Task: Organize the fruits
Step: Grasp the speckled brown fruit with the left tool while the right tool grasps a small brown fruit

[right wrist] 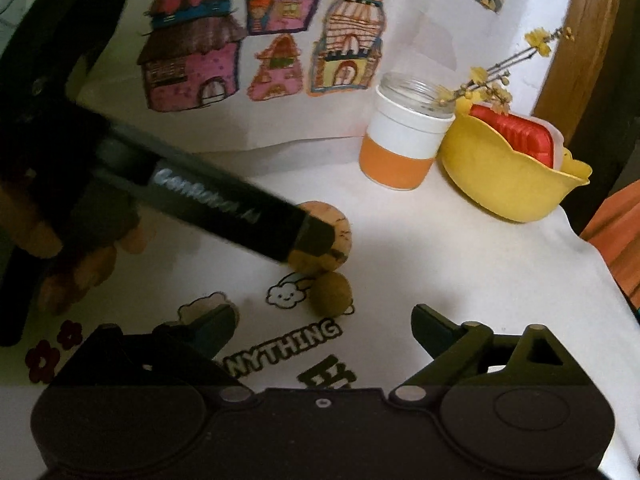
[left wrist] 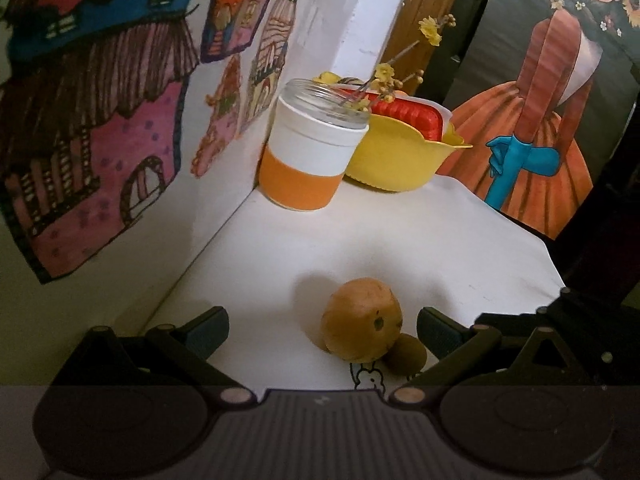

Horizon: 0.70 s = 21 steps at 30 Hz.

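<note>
An orange-brown round fruit (left wrist: 362, 318) lies on the white tablecloth with a smaller green-brown fruit (left wrist: 406, 354) touching its near right side. My left gripper (left wrist: 322, 320) is open, its fingers standing on either side of the larger fruit without touching it. In the right wrist view the larger fruit (right wrist: 326, 236) is partly hidden by the left tool's black body (right wrist: 224, 208). The small fruit (right wrist: 332, 294) sits just ahead of my open right gripper (right wrist: 324, 320). A yellow bowl (left wrist: 400, 164) (right wrist: 500, 180) at the back holds a red ridged object (left wrist: 404, 116) (right wrist: 516, 132).
A glass jar with an orange and white sleeve (left wrist: 308, 152) (right wrist: 400, 148) holds dried yellow flowers beside the bowl. Walls with house drawings (left wrist: 100, 120) close the left and back. A hand (right wrist: 60, 264) grips the left tool. The tablecloth's edge (left wrist: 532, 240) drops off at right.
</note>
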Each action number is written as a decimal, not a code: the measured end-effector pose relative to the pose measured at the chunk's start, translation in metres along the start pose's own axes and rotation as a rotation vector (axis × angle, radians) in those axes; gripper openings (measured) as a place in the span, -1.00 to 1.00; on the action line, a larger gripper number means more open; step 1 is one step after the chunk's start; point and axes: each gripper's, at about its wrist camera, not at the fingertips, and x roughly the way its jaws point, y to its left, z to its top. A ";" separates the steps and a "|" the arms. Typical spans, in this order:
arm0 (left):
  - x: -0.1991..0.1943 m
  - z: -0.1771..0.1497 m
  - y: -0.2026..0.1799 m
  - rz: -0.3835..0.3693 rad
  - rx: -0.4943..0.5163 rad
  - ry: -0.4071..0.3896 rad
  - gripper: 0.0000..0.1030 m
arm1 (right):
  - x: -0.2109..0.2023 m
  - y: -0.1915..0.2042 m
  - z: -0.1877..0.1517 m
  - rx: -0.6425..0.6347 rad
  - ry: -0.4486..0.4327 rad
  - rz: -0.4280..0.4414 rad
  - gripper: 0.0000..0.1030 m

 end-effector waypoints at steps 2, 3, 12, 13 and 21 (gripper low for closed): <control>0.001 0.000 0.000 -0.008 0.001 -0.002 0.92 | 0.005 -0.004 0.002 0.011 0.005 0.001 0.72; 0.002 0.001 0.000 -0.012 0.001 0.000 0.89 | 0.007 -0.007 0.003 0.017 0.006 0.001 0.67; 0.011 -0.002 0.001 -0.033 -0.016 0.013 0.74 | 0.024 -0.017 0.009 0.048 0.036 0.014 0.17; 0.012 -0.003 0.000 -0.028 -0.009 0.011 0.74 | 0.025 -0.017 0.009 0.046 0.038 0.019 0.12; 0.013 -0.004 -0.002 -0.037 0.001 0.008 0.57 | 0.026 -0.013 0.013 0.023 0.033 0.055 -0.29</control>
